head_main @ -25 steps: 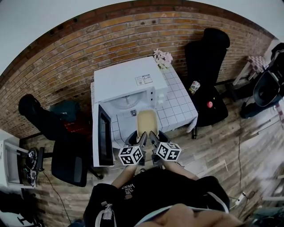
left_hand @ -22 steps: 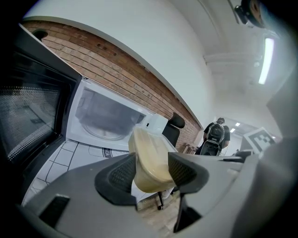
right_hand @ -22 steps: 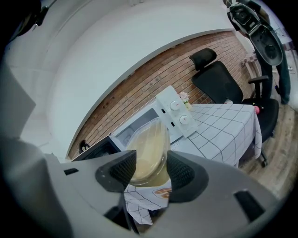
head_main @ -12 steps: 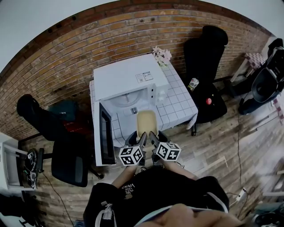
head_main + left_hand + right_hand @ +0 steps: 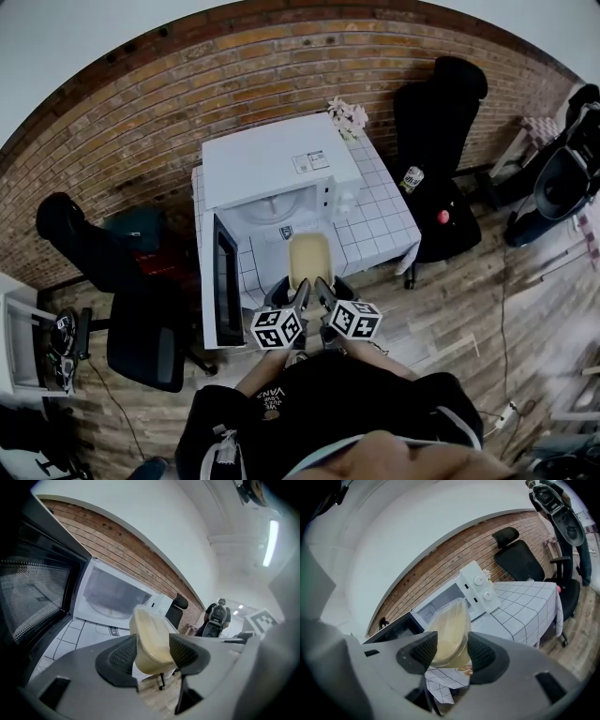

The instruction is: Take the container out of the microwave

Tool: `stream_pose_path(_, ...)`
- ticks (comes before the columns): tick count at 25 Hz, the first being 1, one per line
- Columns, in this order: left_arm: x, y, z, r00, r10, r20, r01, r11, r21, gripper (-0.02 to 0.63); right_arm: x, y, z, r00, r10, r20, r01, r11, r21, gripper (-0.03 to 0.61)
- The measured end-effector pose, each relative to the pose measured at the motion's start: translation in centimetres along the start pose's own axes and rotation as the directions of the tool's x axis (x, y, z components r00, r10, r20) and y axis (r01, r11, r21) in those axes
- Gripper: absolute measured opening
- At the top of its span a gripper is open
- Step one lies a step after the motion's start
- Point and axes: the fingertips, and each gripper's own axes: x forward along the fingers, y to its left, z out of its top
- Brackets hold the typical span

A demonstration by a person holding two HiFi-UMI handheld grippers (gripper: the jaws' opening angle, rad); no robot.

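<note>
Container (image 5: 310, 261), beige and oblong, sits outside the microwave (image 5: 272, 173), just in front of its open cavity and over the front edge of the white tiled table (image 5: 380, 225). The left gripper (image 5: 300, 291) and the right gripper (image 5: 324, 291) meet it side by side at its near end. Each gripper's jaws are clamped on it, pads pressing its walls. The microwave door (image 5: 223, 292) stands swung wide to the left.

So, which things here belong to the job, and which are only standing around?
Job: container, held by left gripper and right gripper; open microwave; its door.
Around: flowers, black chair.
</note>
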Motion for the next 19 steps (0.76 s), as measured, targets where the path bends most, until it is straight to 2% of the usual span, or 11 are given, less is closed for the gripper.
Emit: stream_pose_path(19,0.59,0.43,0.01,1.000,0.013,-0.001,-0.013,1.000,-0.006,0.223,0.76,-0.36,0.18,1.000,0.006,-0.017,-0.007,1.000,-0.010,0.197)
